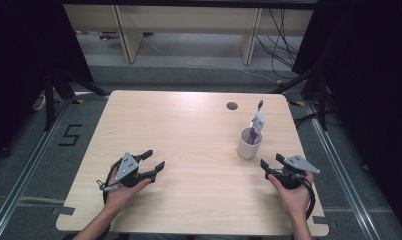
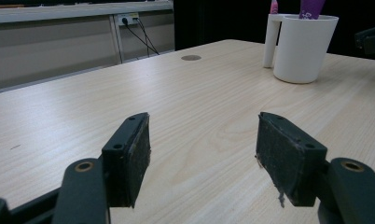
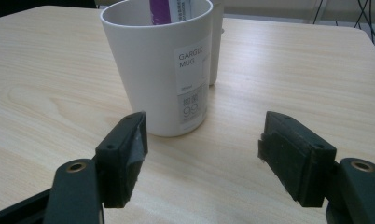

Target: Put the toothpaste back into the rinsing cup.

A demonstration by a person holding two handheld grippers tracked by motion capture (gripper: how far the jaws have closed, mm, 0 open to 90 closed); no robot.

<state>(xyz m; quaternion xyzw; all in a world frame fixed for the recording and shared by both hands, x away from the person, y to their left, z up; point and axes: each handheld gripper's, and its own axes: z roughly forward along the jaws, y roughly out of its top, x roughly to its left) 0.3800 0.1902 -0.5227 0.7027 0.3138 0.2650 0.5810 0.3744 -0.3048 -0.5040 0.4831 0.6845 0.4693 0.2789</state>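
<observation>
A white mug (image 1: 249, 143) stands upright on the right part of the wooden table (image 1: 189, 135), with a purple and white tube (image 1: 257, 125) and a dark-tipped stick sticking out of it. The mug (image 3: 163, 65) carries a label reading GARGLE MUG and sits just beyond my right gripper (image 3: 202, 151), which is open and holds nothing. That right gripper (image 1: 272, 163) rests near the table's front right, a short way from the mug. My left gripper (image 1: 154, 160) lies open at the front left, far from the mug (image 2: 301, 45), its jaws empty over bare wood (image 2: 203, 154).
A small round grommet hole (image 1: 232, 106) sits near the table's far edge. Beyond the table are wooden furniture legs (image 1: 126, 35) and loose cables (image 1: 279, 35) on the floor. Dark stands flank both sides, and a "5" is marked on the floor (image 1: 70, 135) at the left.
</observation>
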